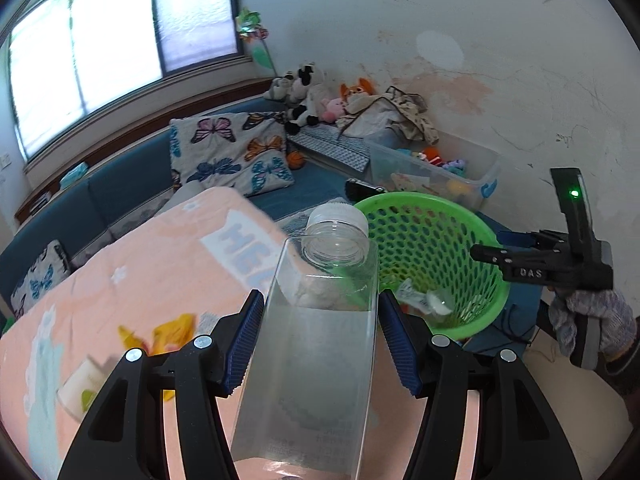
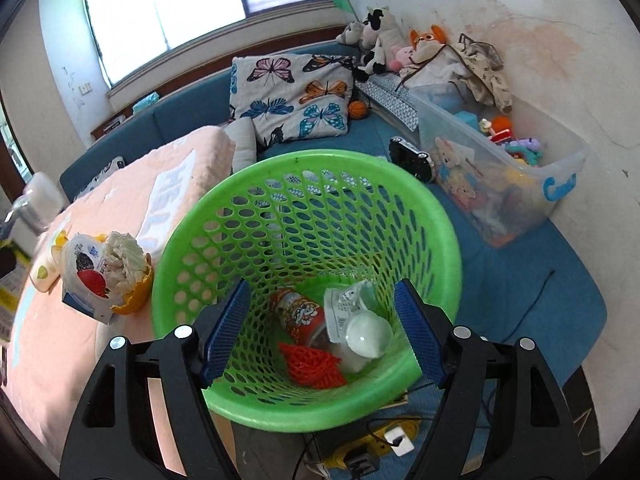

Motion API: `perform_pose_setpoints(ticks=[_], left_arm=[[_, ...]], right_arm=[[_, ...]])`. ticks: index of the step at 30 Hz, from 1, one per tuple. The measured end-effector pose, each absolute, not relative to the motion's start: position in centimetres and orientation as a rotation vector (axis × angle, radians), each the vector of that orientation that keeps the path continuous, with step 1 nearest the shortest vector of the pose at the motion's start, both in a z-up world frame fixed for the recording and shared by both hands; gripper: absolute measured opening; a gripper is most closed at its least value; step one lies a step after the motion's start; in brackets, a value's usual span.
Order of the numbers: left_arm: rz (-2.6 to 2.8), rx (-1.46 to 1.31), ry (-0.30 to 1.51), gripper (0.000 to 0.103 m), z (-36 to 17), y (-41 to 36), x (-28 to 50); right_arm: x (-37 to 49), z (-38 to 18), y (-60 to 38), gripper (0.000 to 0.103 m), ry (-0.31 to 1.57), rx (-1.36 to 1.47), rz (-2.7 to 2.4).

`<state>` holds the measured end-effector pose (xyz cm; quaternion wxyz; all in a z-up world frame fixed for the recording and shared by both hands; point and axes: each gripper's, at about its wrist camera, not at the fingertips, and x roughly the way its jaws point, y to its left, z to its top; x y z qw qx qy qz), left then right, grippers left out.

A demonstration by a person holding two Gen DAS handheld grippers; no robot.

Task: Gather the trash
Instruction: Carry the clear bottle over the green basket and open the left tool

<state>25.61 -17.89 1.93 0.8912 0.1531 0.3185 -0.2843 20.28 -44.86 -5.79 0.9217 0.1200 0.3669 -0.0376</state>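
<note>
Step in hand: carrying trash to the green basket (image 2: pixel 308 216). Left gripper (image 1: pixel 320 340) is clamped half-wide on a clear plastic bottle (image 1: pixel 316 320), just short of the basket. Right gripper (image 2: pixel 320 332) hangs open and empty above the basket's mouth. Next: bring the bottle over the rim, release.

Setting was a lived-in home, likely a child's room or family sitting room. A long blue cushioned bench (image 2: pixel 188 116) ran under a wide window (image 2: pixel 192 4), with a butterfly-print pillow (image 2: pixel 296 96) on it. Stuffed animals (image 2: pixel 380 36) were piled in the corner beside a clear bin of toys (image 2: pixel 496 168). A small basketball (image 2: pixel 358 110) lay nearby; the plaster wall (image 1: pixel 480 60) was stained.
</note>
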Motion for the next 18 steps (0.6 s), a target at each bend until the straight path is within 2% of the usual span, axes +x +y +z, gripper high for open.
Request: perform_pose_setpoints(ticks=[18], left_arm=[[-0.673, 0.422, 0.763, 0.057, -2.4, -29.2, 28.9]], right_arm=[[15.5, -6.4, -47.8, 0.074, 0.738, 0.3, -0.117]])
